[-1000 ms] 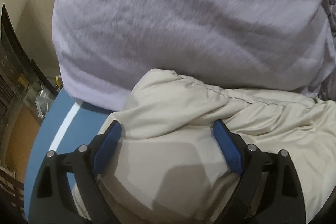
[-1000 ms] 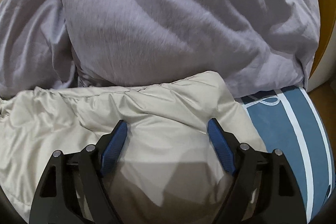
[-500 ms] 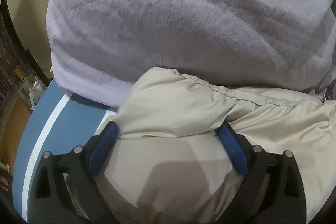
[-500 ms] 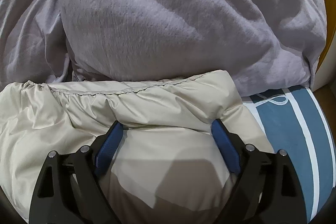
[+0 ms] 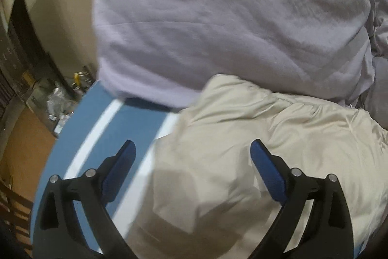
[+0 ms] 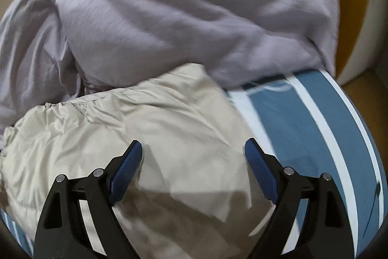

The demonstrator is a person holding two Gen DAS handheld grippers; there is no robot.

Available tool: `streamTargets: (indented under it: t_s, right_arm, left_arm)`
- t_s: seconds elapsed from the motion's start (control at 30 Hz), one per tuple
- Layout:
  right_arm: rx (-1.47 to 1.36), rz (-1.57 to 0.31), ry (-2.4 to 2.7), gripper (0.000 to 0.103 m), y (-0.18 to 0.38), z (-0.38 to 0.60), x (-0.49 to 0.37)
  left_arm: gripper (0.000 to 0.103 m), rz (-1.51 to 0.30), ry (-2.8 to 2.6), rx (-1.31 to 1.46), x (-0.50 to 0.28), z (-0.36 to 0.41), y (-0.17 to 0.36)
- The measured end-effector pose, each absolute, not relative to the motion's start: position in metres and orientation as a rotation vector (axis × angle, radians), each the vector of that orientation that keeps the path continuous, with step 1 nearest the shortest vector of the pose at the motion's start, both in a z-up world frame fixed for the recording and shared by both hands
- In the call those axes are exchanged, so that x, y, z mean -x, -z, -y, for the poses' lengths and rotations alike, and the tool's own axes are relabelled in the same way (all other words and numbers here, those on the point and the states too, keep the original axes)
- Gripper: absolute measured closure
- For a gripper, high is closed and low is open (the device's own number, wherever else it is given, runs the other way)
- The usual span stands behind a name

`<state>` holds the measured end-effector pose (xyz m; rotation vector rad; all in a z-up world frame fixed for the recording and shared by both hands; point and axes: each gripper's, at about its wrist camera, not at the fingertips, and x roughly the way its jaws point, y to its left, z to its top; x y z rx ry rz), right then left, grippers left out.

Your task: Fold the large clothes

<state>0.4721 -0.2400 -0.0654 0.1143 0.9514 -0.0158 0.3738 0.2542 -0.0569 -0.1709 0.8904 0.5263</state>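
A cream puffy jacket (image 5: pixel 254 145) lies folded on a blue sheet with white stripes (image 5: pixel 116 123); it also shows in the right wrist view (image 6: pixel 135 128). My left gripper (image 5: pixel 192 149) is open above the jacket's left edge, its left finger over the sheet. My right gripper (image 6: pixel 192 149) is open above the jacket's right edge, its right finger over the sheet (image 6: pixel 315 128). Neither gripper holds anything.
A big lilac duvet (image 5: pixel 230 21) is heaped behind the jacket, also in the right wrist view (image 6: pixel 184 16). Left of the bed are dark furniture and clutter (image 5: pixel 55 98) over a wooden floor. A yellow and white object (image 6: pixel 356 16) stands at right.
Both grippers have pulled back and outward off the jacket; the left swung left, the right swung right. More blue sheet shows beside the jacket. Both stay open.
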Motion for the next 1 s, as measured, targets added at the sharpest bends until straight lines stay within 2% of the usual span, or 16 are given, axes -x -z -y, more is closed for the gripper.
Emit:
streamTargets:
  t_s: [0.2, 0.4, 0.63, 0.67, 0.7, 1.0]
  right_arm:
    - [-0.314, -1.043, 0.07, 0.015, 0.075, 0.299, -0.45]
    - [-0.469, -1.123, 0.029, 0.015, 0.09, 0.305, -0.429]
    - [-0.642, -1.176, -0.019, 0.015, 0.112, 0.304, -0.423]
    - [-0.639, -1.169, -0.016, 0.019, 0.111, 0.302, -0.422]
    - [-0.645, -1.168, -0.029, 0.027, 0.112, 0.299, -0.422]
    - [-0.632, -1.146, 0.0, 0.046, 0.103, 0.285, -0.415]
  left_arm:
    - [0.008, -0.931, -0.569, 0.237, -0.323, -0.284, 0.065]
    - [0.008, -0.981, -0.553, 0.407, -0.296, -0.288, 0.086]
    - [0.01, -0.958, -0.55, 0.602, -0.282, -0.29, 0.1]
    - [0.01, -0.954, -0.55, 0.634, -0.279, -0.292, 0.103]
    - [0.01, -0.952, -0.55, 0.656, -0.278, -0.29, 0.104]
    - [0.01, -0.92, -0.565, 0.884, -0.261, -0.298, 0.121]
